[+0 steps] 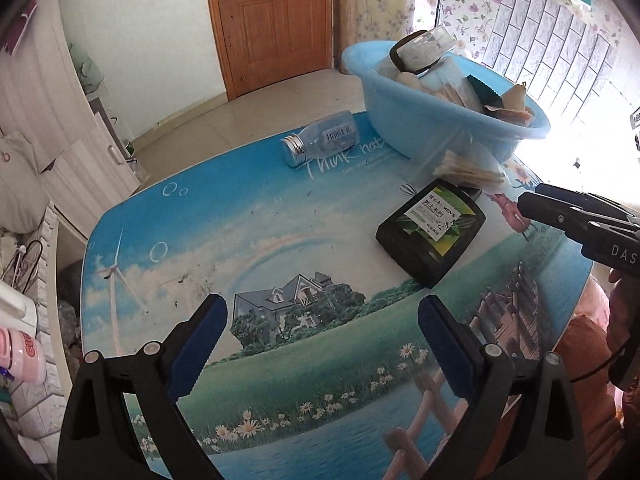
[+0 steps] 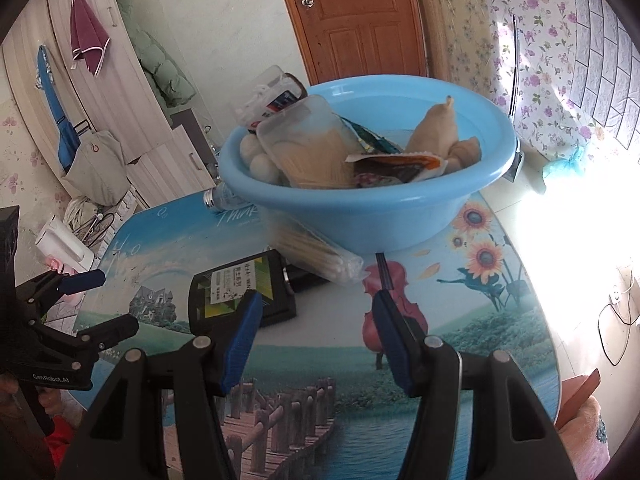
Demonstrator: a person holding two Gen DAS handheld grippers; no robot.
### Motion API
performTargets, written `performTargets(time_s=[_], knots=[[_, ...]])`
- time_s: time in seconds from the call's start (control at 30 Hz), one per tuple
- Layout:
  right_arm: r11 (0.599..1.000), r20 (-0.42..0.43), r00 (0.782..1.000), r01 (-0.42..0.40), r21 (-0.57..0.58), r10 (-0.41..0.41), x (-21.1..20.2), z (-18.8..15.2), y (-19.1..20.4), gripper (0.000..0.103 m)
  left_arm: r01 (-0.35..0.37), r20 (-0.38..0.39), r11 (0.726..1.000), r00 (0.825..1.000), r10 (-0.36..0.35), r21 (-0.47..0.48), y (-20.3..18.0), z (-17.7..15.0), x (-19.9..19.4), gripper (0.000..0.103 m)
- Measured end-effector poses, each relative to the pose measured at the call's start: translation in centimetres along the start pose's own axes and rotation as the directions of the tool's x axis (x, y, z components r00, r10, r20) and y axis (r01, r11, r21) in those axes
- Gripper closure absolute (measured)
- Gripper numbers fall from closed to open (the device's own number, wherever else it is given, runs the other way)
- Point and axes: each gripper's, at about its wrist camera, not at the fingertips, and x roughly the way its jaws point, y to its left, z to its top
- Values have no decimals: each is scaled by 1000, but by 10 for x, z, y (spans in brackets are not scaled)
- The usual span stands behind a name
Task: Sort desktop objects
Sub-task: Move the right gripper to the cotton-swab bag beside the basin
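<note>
A blue basin [image 1: 432,120] at the table's far side holds several items; it also shows in the right wrist view [image 2: 360,208]. A flat black bottle [image 1: 430,232] lies on the table in front of it, also in the right wrist view [image 2: 240,288]. A clear pack of cotton swabs [image 2: 316,252] leans against the basin, seen too in the left wrist view [image 1: 468,172]. A clear bottle with a silver cap [image 1: 320,142] lies on its side. My left gripper [image 1: 322,322] is open and empty over the table. My right gripper [image 2: 316,304] is open and empty just before the black bottle.
The table [image 1: 280,240] has a printed landscape top with rounded edges. A wooden door [image 1: 272,20] and white cabinets [image 2: 100,92] stand behind. My right gripper shows at the right of the left wrist view [image 1: 580,220]; my left gripper shows at the left of the right wrist view [image 2: 80,304].
</note>
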Motion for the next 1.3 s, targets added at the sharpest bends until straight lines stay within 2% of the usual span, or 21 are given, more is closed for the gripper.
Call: performTargets(time_s=[0.17, 0.3, 0.6, 0.77, 1.0, 1.13, 1.3], knots=[[1000, -11, 1000, 4, -7, -4, 3, -1, 2, 46, 0, -43, 1000, 999, 0, -15, 3, -2, 9, 7], [999, -10, 999, 31, -19, -31, 4, 0, 2, 46, 2, -49, 1000, 999, -3, -22, 5, -3, 14, 7], [1000, -13, 999, 29, 3, -29, 10, -1, -4, 46, 21, -61, 998, 998, -26, -67, 11, -2, 26, 7], [1000, -30, 999, 14, 11, -14, 18, -3, -9, 46, 109, -48, 990, 992, -113, -86, 5, -2, 27, 7], [1000, -33, 999, -5, -8, 5, 25, -4, -5, 46, 137, -35, 988, 989, -140, -77, -10, -1, 33, 7], [1000, -32, 999, -11, -17, 11, 29, -1, -5, 46, 135, -28, 989, 990, -137, -58, -13, -1, 33, 7], [999, -23, 999, -28, -33, 27, 30, 2, -3, 46, 104, 11, 992, 995, -104, -66, 3, 9, 33, 7]])
